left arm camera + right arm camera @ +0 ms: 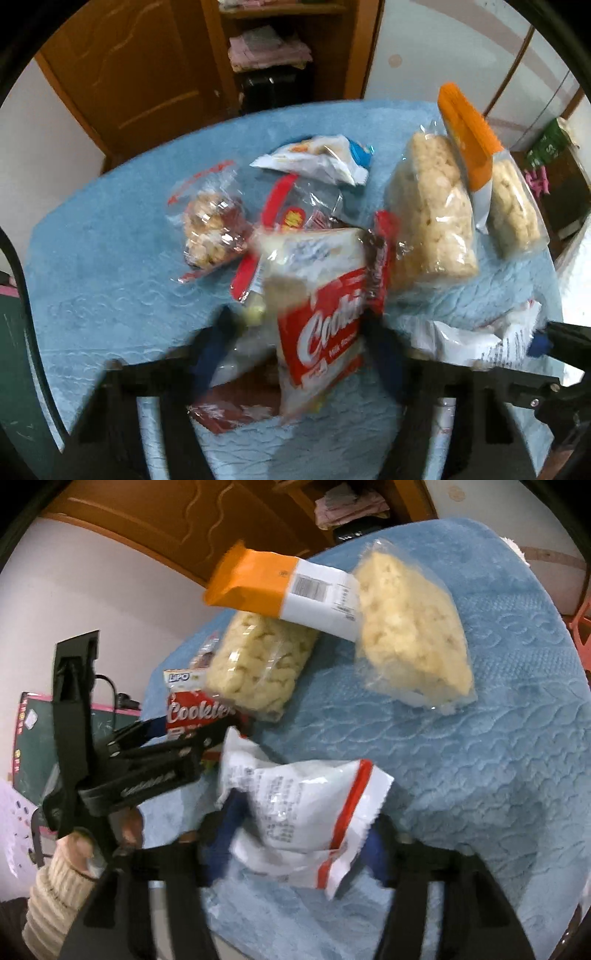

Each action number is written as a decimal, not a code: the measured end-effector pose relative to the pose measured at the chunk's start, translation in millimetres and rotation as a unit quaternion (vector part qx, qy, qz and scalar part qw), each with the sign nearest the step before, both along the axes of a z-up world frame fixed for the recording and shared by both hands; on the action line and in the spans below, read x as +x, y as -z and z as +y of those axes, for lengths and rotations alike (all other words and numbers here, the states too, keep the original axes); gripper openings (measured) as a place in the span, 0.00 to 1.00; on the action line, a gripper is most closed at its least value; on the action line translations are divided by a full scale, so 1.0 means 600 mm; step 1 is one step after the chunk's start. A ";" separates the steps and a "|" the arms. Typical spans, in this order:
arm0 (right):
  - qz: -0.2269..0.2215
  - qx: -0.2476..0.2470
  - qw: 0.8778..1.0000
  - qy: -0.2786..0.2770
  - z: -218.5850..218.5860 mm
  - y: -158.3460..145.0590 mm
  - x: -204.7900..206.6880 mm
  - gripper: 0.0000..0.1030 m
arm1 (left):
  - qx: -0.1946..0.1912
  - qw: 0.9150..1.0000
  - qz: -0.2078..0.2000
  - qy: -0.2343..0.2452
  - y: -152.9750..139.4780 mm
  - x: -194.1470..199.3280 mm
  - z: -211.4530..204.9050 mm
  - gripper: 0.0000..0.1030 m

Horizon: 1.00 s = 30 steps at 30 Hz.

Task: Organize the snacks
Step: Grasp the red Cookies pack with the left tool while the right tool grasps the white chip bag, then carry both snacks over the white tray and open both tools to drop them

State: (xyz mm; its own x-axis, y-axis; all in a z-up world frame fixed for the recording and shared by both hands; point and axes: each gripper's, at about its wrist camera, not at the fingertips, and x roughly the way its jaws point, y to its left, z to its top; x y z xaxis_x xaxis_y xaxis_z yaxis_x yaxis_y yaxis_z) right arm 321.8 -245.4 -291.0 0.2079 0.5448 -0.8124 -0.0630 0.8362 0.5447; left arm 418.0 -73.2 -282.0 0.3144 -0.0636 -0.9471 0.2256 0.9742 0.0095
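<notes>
My left gripper (299, 328) is shut on a red and white Cookies pack (325, 321), held above the blue cloth (110, 258). The pack also shows in the right wrist view (195, 709). My right gripper (303, 823) is shut on a white bag with a red stripe (306, 812), which also shows at the right in the left wrist view (476, 339). Two clear bags of puffed rice bars (258, 664) (413, 635) lie ahead, with an orange and white pack (284, 590) resting across them.
In the left wrist view a clear bag of nut clusters (210, 232), a white and blue packet (321, 158) and a red-edged clear packet (295, 210) lie on the cloth. A brown packet (236, 406) lies under my left gripper. A wooden wardrobe (147, 66) stands behind.
</notes>
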 end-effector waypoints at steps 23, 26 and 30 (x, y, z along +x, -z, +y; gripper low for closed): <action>-0.177 -0.089 0.980 0.021 0.018 -0.247 -0.176 0.36 | -0.091 0.989 -0.098 0.062 -0.249 -0.242 0.101 0.12; -0.208 -0.076 0.975 0.026 0.016 -0.301 -0.219 0.36 | -0.103 0.985 -0.121 0.074 -0.300 -0.295 0.115 0.12; -0.252 -0.068 0.965 0.028 0.034 -0.373 -0.295 0.36 | -0.118 0.978 -0.149 0.083 -0.361 -0.377 0.133 0.12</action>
